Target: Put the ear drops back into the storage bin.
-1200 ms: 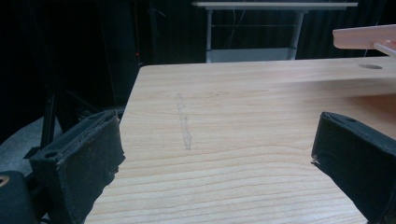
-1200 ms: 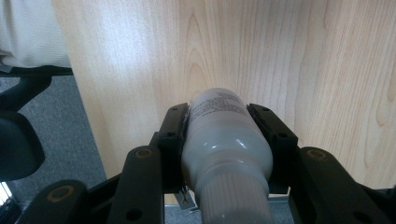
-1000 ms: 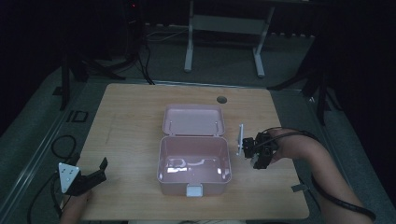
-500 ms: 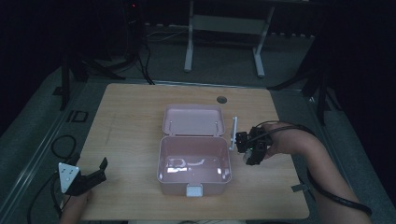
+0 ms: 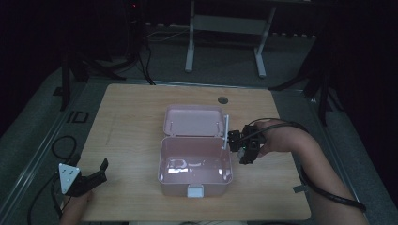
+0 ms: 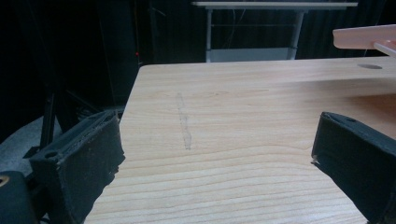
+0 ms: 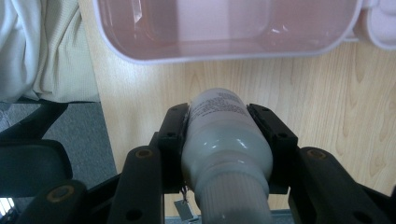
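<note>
An open pink box [image 5: 161,161] lies mid-table, its lid [image 5: 192,121] folded flat behind it and its latch facing the front edge. My right gripper [image 5: 240,142] hovers just off the box's right wall. In the right gripper view it [image 7: 219,116] is shut on a white bottle [image 7: 219,135]. The bottle's ribbed cap is nearest the camera, and its base points at the box rim [image 7: 224,55]. My left gripper [image 5: 101,170] rests at the front left of the table, open. In the left gripper view nothing lies between the jaws of the left gripper [image 6: 219,154].
The wooden table [image 5: 126,122] has a round cable hole [image 5: 223,100] at the back. A metal stand [image 5: 225,28] is on the floor behind. Cables [image 5: 61,145] lie off the table's left edge. A faint grey mark [image 6: 183,122] runs across the wood.
The right gripper has carried the bottle leftward, from beside the box's right side up close to its right wall. The left gripper has not moved.
</note>
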`<state>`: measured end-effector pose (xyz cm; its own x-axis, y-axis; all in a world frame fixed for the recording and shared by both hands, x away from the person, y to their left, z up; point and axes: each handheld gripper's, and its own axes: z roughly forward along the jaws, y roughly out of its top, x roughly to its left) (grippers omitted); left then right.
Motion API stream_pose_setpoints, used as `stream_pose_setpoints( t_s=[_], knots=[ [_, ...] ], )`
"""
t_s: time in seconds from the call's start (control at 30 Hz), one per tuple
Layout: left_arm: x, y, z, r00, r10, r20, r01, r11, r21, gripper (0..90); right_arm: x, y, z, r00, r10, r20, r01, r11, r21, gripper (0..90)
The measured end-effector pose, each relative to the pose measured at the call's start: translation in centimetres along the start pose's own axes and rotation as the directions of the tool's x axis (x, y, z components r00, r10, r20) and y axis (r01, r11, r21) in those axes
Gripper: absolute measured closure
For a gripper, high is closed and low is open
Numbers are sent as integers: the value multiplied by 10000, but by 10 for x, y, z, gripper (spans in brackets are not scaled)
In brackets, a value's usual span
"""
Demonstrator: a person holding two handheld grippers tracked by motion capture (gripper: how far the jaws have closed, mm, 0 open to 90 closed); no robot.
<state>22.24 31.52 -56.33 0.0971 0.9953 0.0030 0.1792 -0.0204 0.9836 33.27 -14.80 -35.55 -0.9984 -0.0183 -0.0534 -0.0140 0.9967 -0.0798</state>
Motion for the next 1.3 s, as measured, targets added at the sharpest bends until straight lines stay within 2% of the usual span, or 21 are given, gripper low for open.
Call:
stream_pose_setpoints(
  t_s=[0.4, 0.67, 1.1, 1.3],
  knots=[
    [0, 0, 0, 10000, 0, 4, 0, 10000, 1, 20, 2, 32, -6, 9992, -407, -54, 406, 9990, -175, 598],
    [0, 0, 0, 10000, 4, 31, -4, 10000, 6, 20, -1, 57, -1, 9980, -618, -156, 616, 9979, -179, 598],
    [0, 0, 0, 10000, 4, 10, -4, 10000, 15, 20, -4, 59, 18, 9978, -555, -360, 554, 9985, -44, 598],
    [1, 0, 0, 10000, -4, 5, 4, 10000, 23, 20, -1, 64, 37, 9949, -689, -732, 681, 9976, -129, 597]
  ],
)
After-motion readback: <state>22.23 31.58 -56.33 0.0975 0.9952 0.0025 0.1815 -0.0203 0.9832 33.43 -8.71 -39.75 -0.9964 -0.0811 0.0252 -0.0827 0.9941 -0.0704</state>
